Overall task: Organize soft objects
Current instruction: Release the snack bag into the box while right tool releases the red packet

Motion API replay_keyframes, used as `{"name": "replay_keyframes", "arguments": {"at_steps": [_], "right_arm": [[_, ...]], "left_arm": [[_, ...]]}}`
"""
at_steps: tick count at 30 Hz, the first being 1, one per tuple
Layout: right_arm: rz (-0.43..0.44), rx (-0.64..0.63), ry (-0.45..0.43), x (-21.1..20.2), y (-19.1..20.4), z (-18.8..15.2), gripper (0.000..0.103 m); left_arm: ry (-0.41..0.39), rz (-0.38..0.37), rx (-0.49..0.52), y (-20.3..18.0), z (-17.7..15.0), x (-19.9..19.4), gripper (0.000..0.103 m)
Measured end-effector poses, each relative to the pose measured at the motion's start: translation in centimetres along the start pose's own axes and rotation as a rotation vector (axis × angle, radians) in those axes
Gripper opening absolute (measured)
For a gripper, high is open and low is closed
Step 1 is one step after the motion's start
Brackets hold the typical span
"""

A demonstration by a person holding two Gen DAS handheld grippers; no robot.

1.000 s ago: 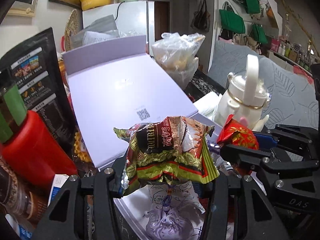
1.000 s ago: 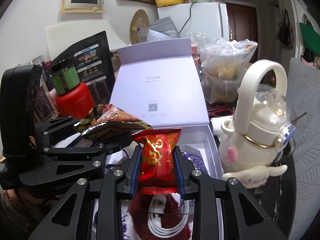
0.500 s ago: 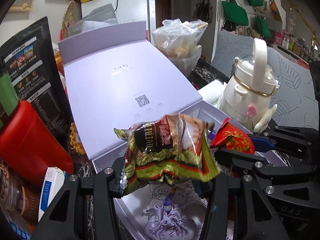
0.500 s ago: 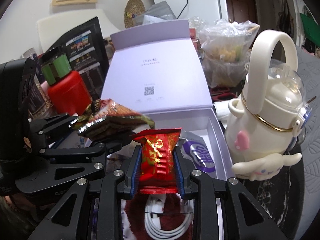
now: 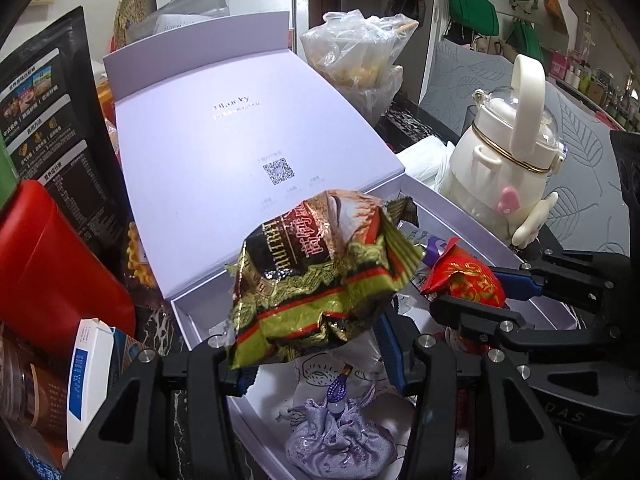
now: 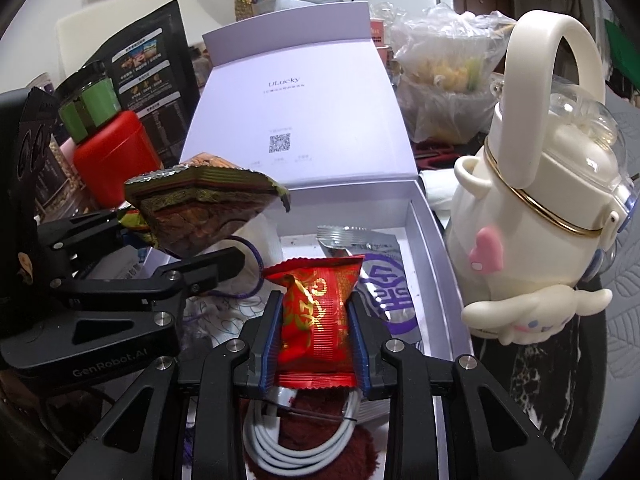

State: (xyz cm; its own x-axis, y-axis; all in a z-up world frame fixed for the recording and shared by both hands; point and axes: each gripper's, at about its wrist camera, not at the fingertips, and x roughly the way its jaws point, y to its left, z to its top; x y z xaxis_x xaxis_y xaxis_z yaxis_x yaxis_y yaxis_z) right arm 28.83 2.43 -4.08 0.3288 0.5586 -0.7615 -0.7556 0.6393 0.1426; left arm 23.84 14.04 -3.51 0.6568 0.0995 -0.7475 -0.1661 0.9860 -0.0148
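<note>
Left fingers (image 5: pixel 316 356): clamped on the crinkled green-and-brown snack packet (image 5: pixel 320 276), which I hold above the near-left part of the open lilac gift box (image 5: pixel 468 216).
Right fingers (image 6: pixel 316 340): pinching the small red foil packet (image 6: pixel 316 312) by its sides, over the middle of the box.
Box contents: a purple drawstring pouch (image 5: pixel 340 440), a white coiled cable (image 6: pixel 296 440) on something dark red and fuzzy, a silver-and-purple sachet (image 6: pixel 384 280).
Step in hand: I judge both packets are about to be set inside. I'd aim each at a bare patch of the box floor, let go only once it rests, and keep the two grippers apart — they sit close together.
Hazard: the white character kettle (image 6: pixel 532 220) stands just beside the box's right wall.
Counter: dark marble-patterned top (image 6: pixel 540 400), crowded; a red canister (image 6: pixel 112 156) near the left edge — bagged food at the back.
Room: a cluttered home corner with a fridge behind.
</note>
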Motion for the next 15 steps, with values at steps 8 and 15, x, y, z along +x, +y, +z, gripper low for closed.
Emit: {"name": "replay_keyframes", "arguments": {"at_steps": [8, 15], "right_arm": [[-0.034, 0.027, 0.005, -0.7, -0.3, 0.0, 0.035], [-0.054, 0.06, -0.004, -2.1, -0.7, -0.7, 0.04]], "left_arm": [[0.027, 0.033, 0.028, -1.0, 0.3, 0.0, 0.049], [0.041, 0.072, 0.059, -2.3, 0.2, -0.5, 0.06]]}}
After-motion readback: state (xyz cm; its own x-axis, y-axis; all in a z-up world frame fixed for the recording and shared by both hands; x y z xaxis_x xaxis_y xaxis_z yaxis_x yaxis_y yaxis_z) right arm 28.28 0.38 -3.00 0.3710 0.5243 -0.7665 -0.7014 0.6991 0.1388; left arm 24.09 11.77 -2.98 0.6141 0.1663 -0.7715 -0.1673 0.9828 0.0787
